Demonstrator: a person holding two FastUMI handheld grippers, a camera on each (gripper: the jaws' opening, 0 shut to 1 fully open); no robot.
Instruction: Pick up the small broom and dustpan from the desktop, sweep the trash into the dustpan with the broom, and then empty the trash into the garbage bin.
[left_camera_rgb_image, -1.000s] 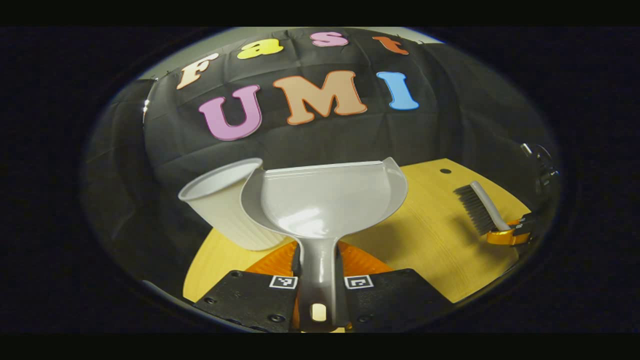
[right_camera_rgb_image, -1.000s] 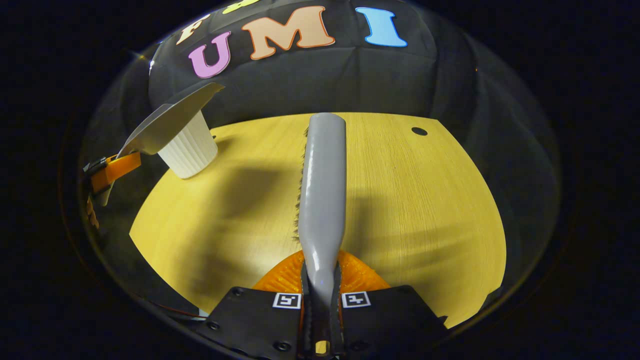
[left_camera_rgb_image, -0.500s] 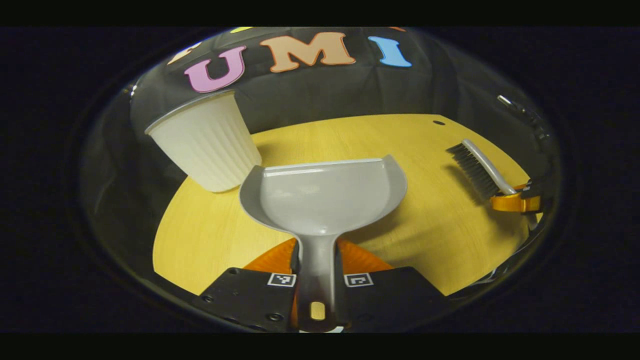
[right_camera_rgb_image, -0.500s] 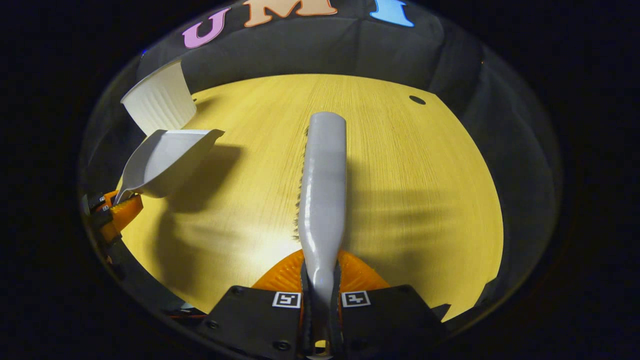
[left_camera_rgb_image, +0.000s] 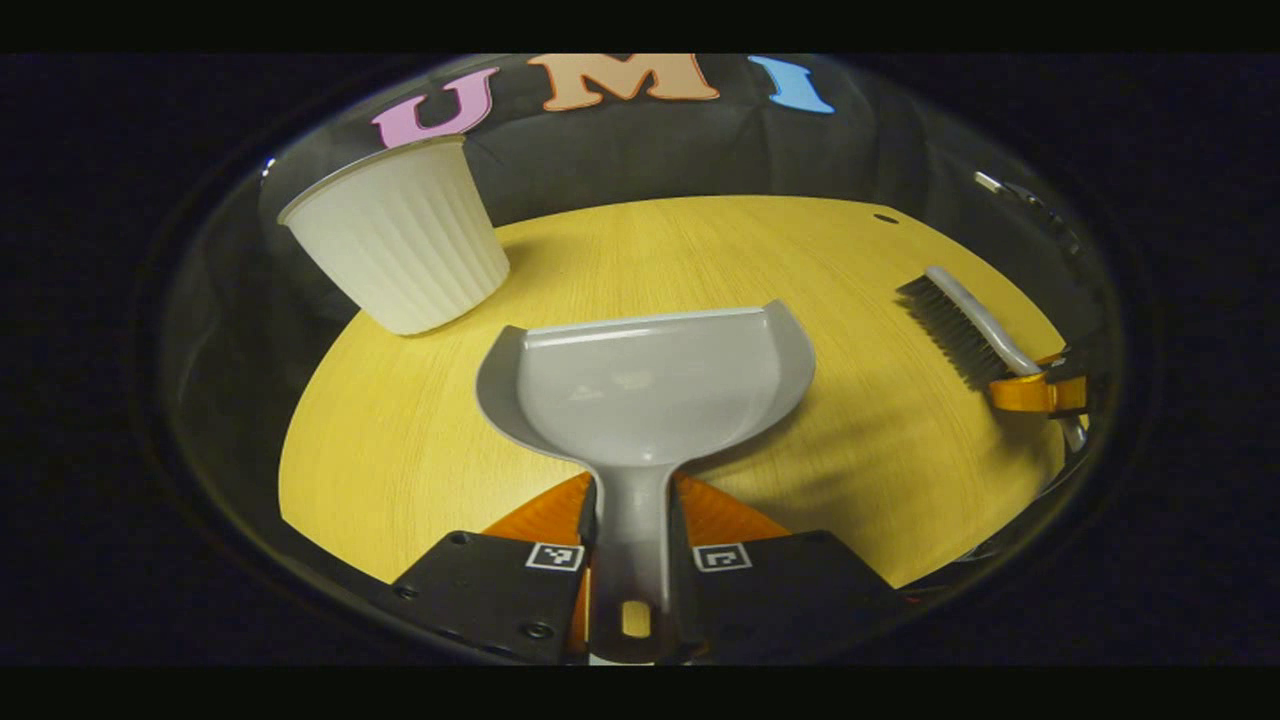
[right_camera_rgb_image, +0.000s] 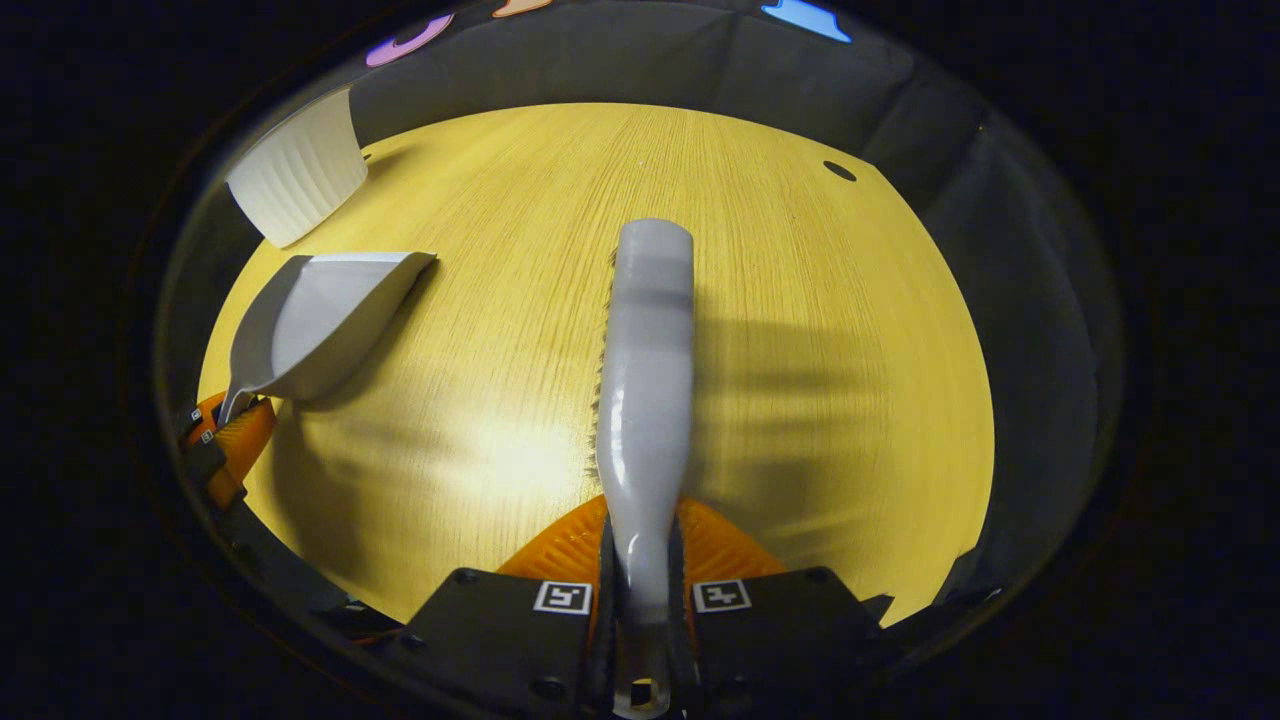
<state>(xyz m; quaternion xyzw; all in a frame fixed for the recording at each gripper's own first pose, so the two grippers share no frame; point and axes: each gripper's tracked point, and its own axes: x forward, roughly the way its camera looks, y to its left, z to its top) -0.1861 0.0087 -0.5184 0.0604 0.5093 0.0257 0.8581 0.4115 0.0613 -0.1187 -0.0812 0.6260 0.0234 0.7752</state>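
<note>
Nearest, the left gripper pinches the handle of the dustpan, which has dropped from up beside the garbage bin to low over the desktop, its pan bare (so the emptying looks done). The right gripper is still clamped on the broom handle, bristles off the wood. Farther back the bin stands upright at the desktop's far-left edge.
</note>
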